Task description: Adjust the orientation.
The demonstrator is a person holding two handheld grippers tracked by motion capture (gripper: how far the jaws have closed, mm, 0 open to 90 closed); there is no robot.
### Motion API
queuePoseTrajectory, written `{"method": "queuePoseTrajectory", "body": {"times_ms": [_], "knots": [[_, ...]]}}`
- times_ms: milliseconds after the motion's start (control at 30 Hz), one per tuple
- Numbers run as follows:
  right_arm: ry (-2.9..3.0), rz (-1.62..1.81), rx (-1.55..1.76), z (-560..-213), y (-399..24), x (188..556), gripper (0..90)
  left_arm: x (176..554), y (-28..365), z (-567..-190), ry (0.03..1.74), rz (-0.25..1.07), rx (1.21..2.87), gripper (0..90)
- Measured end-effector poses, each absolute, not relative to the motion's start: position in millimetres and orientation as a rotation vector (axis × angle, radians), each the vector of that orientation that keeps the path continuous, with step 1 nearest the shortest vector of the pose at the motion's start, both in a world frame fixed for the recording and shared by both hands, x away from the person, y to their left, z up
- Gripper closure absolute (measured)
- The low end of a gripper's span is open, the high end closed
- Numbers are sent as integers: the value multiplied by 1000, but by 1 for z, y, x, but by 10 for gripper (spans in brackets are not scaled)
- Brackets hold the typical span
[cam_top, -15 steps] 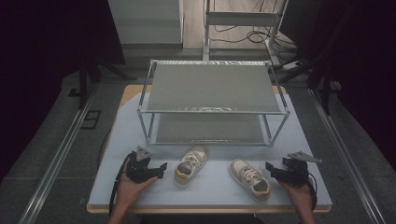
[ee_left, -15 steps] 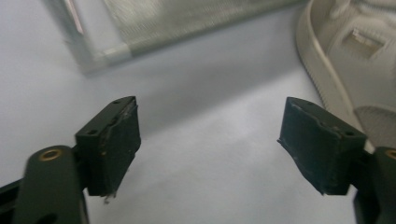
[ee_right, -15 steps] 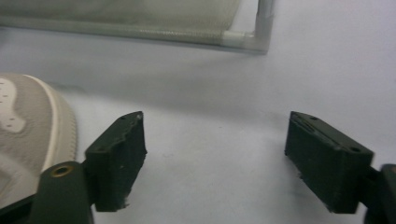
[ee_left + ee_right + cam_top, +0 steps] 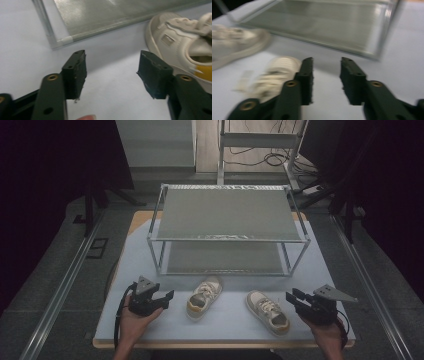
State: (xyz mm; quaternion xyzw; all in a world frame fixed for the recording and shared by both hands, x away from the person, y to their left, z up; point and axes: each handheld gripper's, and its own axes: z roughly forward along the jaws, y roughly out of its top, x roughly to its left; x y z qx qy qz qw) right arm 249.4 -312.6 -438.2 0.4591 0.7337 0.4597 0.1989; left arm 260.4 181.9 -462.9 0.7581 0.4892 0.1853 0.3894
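Two small beige sneakers lie on the white table in front of a two-level metal rack [image 4: 227, 213]. The left sneaker [image 4: 204, 298] has a yellow lining and points toward the rack. The right sneaker [image 4: 268, 311] lies at an angle. My left gripper [image 4: 169, 298] rests left of the left sneaker, open, with only bare table between its jaws [image 4: 112, 57]; that sneaker [image 4: 180, 42] sits just past its right jaw. To the right of the right sneaker, my right gripper [image 4: 293, 296] is open with a narrower gap [image 4: 327, 62] and nothing in it. The blurred sneaker [image 4: 274, 72] lies beside its left jaw.
The rack's lower shelf [image 4: 222, 257] sits close behind the sneakers, its corner post [image 4: 46, 27] ahead of the left gripper. The table's front edge [image 4: 220, 342] is near both hands. Dark floor, rails and a second frame [image 4: 260, 140] surround the table.
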Motion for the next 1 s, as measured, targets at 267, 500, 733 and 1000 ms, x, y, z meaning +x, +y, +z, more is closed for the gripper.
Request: {"method": "queuePoseTrajectory", "body": {"times_ms": [267, 500, 733, 1000], "knots": [[2232, 1398, 1073, -418, -245, 235, 885, 251, 177, -463, 1174, 443, 1973, 476], [2399, 1354, 893, -431, -160, 232, 892, 252, 182, -463, 1182, 411, 1965, 435], [2577, 1200, 826, -472, -94, 245, 892, 252, 190, -464, 1206, 398, 1954, 399], [2580, 1226, 814, -478, -76, 249, 892, 254, 187, -469, 1211, 384, 1969, 385]]}}
